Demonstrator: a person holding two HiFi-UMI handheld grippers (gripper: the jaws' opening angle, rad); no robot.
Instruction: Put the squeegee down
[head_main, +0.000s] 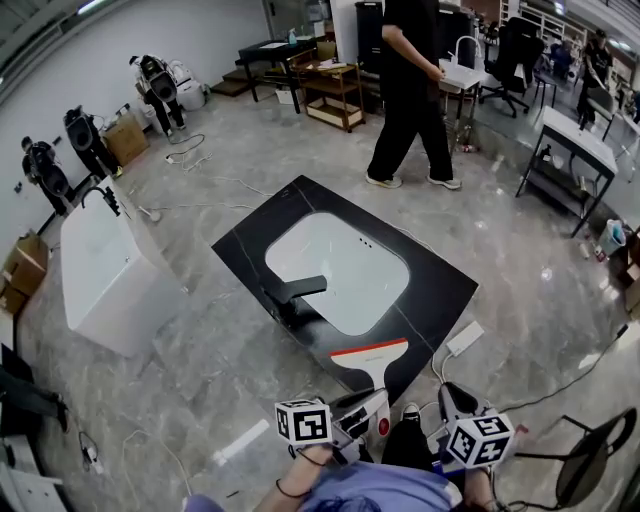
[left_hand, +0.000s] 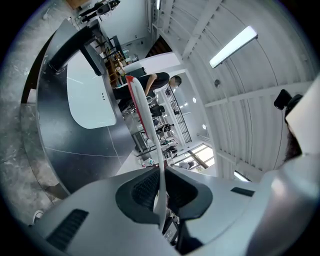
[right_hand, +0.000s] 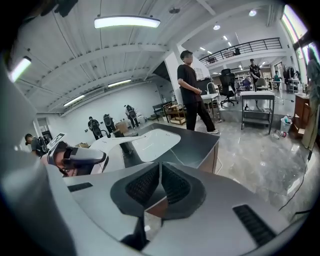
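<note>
The squeegee (head_main: 370, 352) is seen not yet set down: its white handle is clamped in the left gripper (head_main: 365, 405), and its head with the red strip is held over the near corner of the black countertop (head_main: 440, 290), at about six o'clock from the white sink basin (head_main: 340, 270). Whether the blade touches the countertop cannot be told from the head view. A black faucet (head_main: 295, 292) is seen at about eight o'clock from the basin.

The step in hand is judged to be the carry toward a resting place. For the next move, the squeegee would need to be lowered until it lies flat on a bare part of the countertop, and only then would the grip be let go.

In the left gripper view, the jaws of the left gripper (left_hand: 161, 192) are drawn in narrow on the thin handle, with the squeegee (left_hand: 145, 115) running away toward twelve o'clock.

The right gripper (head_main: 452, 398) is held at about three o'clock from the left. In its own view the right gripper (right_hand: 160, 185) is shown with jaws together and nothing between them.
</note>
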